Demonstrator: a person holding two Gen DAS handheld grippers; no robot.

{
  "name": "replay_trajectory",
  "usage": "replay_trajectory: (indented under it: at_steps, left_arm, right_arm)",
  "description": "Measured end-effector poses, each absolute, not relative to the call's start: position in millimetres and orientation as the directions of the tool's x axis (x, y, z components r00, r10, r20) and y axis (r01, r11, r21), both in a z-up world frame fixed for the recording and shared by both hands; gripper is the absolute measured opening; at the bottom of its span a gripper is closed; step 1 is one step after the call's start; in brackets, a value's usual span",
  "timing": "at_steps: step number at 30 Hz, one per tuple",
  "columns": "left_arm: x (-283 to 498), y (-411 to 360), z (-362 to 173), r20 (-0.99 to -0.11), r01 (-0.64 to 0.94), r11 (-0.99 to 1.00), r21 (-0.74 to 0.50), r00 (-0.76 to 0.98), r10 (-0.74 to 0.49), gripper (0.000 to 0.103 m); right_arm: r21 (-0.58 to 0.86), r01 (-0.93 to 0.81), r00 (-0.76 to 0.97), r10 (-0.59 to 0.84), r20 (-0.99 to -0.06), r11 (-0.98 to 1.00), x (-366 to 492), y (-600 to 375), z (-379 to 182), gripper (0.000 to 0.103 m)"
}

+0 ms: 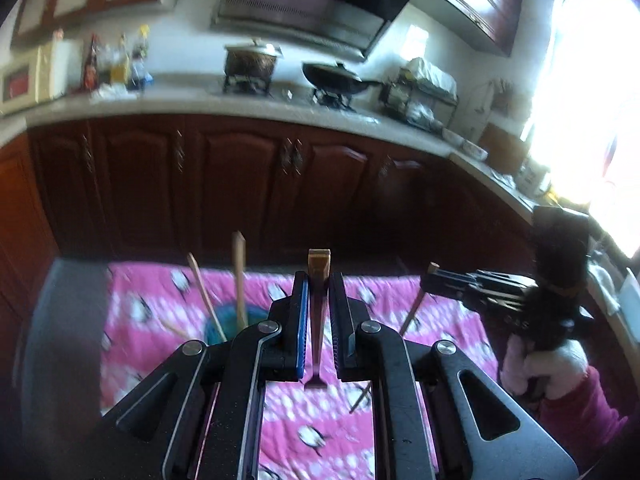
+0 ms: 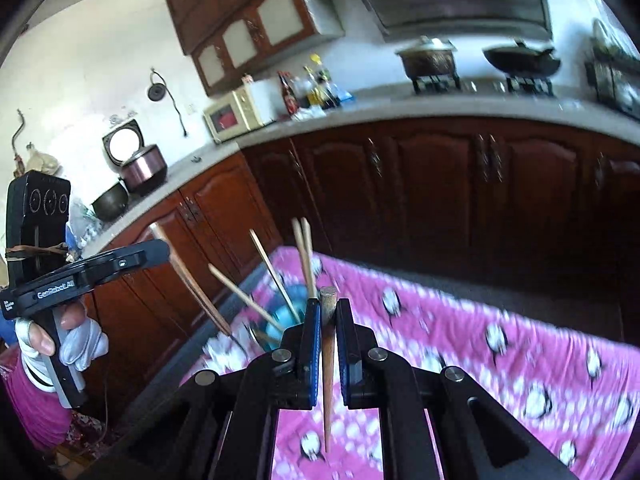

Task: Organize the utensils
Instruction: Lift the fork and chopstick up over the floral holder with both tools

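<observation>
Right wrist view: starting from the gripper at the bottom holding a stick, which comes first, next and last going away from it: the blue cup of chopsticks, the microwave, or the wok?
1. Blue cup: just beyond the right gripper, slightly left, on the pink cloth.
2. Microwave: far left on the counter.
3. Wok: upper right on the stove; similarly far, too close to call.

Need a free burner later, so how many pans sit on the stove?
2, both on the stove: a lidded pot on the left, a black wok on the right. The view is blurred, but no other pan shows there.
</observation>
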State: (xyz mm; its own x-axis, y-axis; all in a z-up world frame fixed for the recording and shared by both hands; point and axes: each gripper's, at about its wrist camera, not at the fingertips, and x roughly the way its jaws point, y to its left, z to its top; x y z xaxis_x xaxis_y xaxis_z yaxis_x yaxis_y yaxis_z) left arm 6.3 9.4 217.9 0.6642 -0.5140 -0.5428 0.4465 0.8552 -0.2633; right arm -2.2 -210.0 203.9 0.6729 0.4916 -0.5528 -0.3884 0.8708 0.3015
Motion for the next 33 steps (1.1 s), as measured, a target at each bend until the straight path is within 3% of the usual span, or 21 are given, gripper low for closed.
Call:
replay_trajectory:
  at_steps: [6, 15, 20, 33]
  left_arm:
    - [31.0, 22.4, 222.8, -0.54, 0.386, 0.896, -0.218, 0.718, -0.44, 0.009]
    - [69.3, 31.2, 177.3, -0.597, 0.288, 0.938, -0.191, 0.725, -0.344, 0.009]
    - [82.4, 27.9, 146.6, -0.631, 0.257, 0.949, -0.181, 0.71, -0.313, 0.009]
    - [89.6, 12.3, 96.7, -0.691, 0.244, 0.954, -0.174, 0.66, -0.295, 0.009]
  right_arm:
    - [0.26, -0.423, 0.708, 0.495, -0.503, 0.868, 24.1, -179.1, 241.7, 0.007]
    - [0.217, -0.392, 0.755, 0.447, -0.479, 0.894, 81.2, -148.4, 254.9, 0.007]
    - [0.191, -0.354, 0.777, 0.402, -0.485, 0.915, 107.4, -134.4, 238.2, 0.007]
    - [0.177, -0.352, 0.673, 0.38, -0.635, 0.919, 138.9, -102.3, 146.2, 0.007]
